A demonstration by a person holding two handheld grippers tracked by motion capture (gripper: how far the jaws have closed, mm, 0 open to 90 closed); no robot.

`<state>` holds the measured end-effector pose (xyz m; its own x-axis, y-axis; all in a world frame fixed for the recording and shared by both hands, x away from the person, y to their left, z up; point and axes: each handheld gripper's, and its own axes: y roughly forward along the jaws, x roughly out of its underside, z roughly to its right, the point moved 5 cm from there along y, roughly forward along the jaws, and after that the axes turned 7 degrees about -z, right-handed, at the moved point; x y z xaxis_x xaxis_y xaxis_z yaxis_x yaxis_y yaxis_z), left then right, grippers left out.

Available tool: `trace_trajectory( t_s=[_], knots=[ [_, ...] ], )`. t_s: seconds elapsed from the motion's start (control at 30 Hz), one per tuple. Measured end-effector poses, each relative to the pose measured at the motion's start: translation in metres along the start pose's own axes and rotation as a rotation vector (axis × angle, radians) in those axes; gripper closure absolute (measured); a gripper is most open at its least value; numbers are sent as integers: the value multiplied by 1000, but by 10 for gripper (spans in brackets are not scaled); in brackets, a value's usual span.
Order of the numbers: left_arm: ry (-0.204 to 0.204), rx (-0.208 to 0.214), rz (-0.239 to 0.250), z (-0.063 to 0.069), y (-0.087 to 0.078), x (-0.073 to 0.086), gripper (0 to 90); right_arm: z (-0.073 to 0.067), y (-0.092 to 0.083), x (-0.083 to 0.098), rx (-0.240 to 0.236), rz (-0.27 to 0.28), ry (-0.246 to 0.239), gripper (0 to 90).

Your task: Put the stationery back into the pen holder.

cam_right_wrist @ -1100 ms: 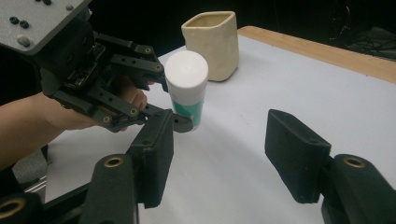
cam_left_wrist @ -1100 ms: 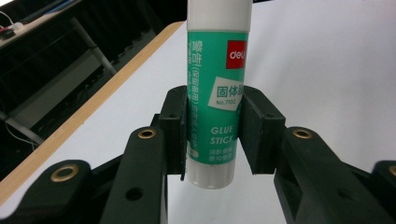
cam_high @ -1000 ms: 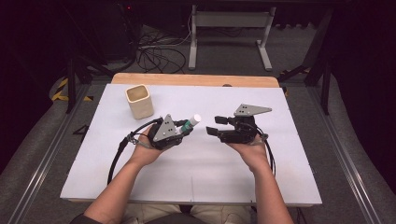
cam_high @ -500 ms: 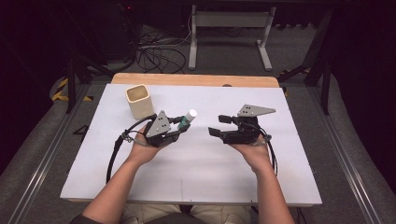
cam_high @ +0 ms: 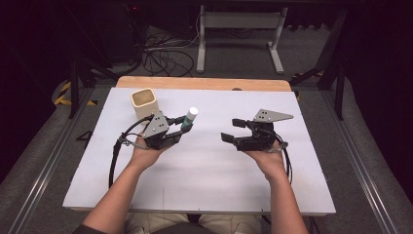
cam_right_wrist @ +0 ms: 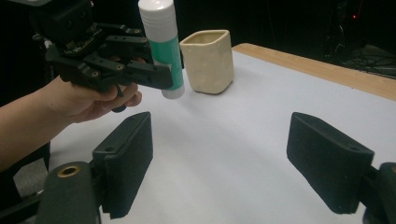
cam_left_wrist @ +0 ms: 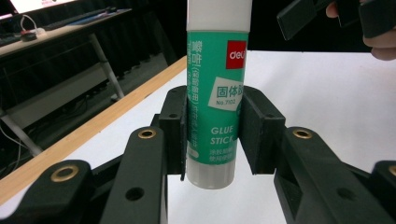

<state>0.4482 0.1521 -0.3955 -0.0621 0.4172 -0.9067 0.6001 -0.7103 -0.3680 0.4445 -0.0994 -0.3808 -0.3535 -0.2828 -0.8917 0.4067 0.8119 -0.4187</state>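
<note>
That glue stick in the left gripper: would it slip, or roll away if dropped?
The glue stick looks rigid and smooth, so it might slip, though the fingers clamp its label squarely. Being round, it would probably roll on the flat table.

Your counter [cam_high: 204,170] evenly lit from overhead, surroundings near black. Soft shadows only, no glare. High view kinda soft. Near jaws in your gripper views slightly blurry, background dim.

Green glue stick [cam_left_wrist: 212,93], upright, white-capped
</note>
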Motion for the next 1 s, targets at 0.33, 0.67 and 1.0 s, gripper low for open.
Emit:
trace_trajectory(
  t_s=[0.33,0.67,1.0],
  knots=[
    [-27,-20,25,-10,-6,0,655,4,-6,1,18,14,-3,215],
    [-71,-36,62,-22,-12,0,654,9,-15,1,27,51,6,186],
    [-101,-55,89,-33,-18,-1,654,11,-18,1,41,70,0,140]
  ],
)
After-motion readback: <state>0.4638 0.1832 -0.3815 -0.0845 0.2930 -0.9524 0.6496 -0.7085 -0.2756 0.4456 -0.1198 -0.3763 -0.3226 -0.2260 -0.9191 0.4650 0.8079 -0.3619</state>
